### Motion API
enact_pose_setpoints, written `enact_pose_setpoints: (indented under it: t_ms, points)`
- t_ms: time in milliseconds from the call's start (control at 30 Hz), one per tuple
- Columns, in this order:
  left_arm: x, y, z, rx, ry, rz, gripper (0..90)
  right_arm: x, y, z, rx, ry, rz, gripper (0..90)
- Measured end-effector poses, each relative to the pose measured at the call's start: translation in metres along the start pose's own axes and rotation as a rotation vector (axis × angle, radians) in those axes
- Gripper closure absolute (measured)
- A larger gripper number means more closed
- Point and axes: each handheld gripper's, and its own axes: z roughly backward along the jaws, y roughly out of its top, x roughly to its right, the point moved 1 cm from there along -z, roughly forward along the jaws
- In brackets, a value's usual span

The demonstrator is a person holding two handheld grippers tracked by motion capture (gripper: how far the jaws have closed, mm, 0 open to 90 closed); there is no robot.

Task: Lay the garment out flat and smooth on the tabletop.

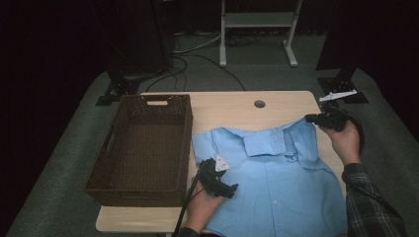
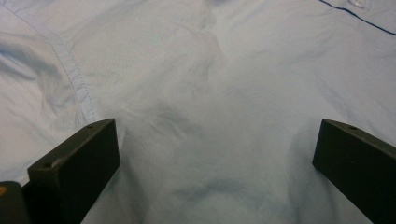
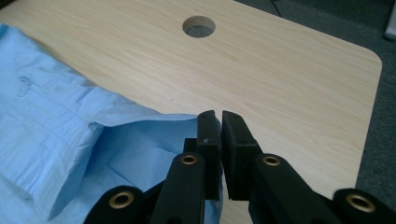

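A: While the light blue shirt (image 1: 276, 182) lies spread across the lower middle of the high view, what are the 2 grippers doing?

B: Left gripper (image 1: 216, 178), at lower centre, hangs over the cloth with jaws spread wide, gripping nothing. Right gripper (image 3: 218, 140) is clenched on the shirt's edge, at the right. The brown basket (image 1: 111, 170) sits left.

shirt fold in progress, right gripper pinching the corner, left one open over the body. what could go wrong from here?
1. The right gripper holds the shirt by only a thin corner edge; a pull could slip it free.
2. The left gripper is open over the cloth, so nothing pins the shirt and the whole body may drag.
3. The basket stands close beside the shirt; a swung sleeve could catch on its rim.
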Motion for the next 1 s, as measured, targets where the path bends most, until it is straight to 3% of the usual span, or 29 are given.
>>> enact_pose_setpoints:
  t_ms: [300, 867, 933, 1000]
  points:
    - [0.000, 0.000, 0.000, -0.001, -0.002, -0.002, 0.0, 0.014, -0.006, -0.020, -0.021, -0.040, -0.038, 86.6]
    - [0.000, 0.000, 0.000, 0.000, -0.006, -0.005, 0.0, 0.039, -0.023, -0.066, -0.093, -0.069, -0.113, 86.5]
    - [0.000, 0.000, 0.000, 0.000, -0.006, -0.005, 0.0, 0.039, -0.026, -0.071, -0.103, -0.080, -0.113, 83.1]
    - [0.000, 0.000, 0.000, 0.000, -0.006, -0.005, 0.0, 0.039, -0.027, -0.074, -0.097, -0.088, -0.111, 71.1]
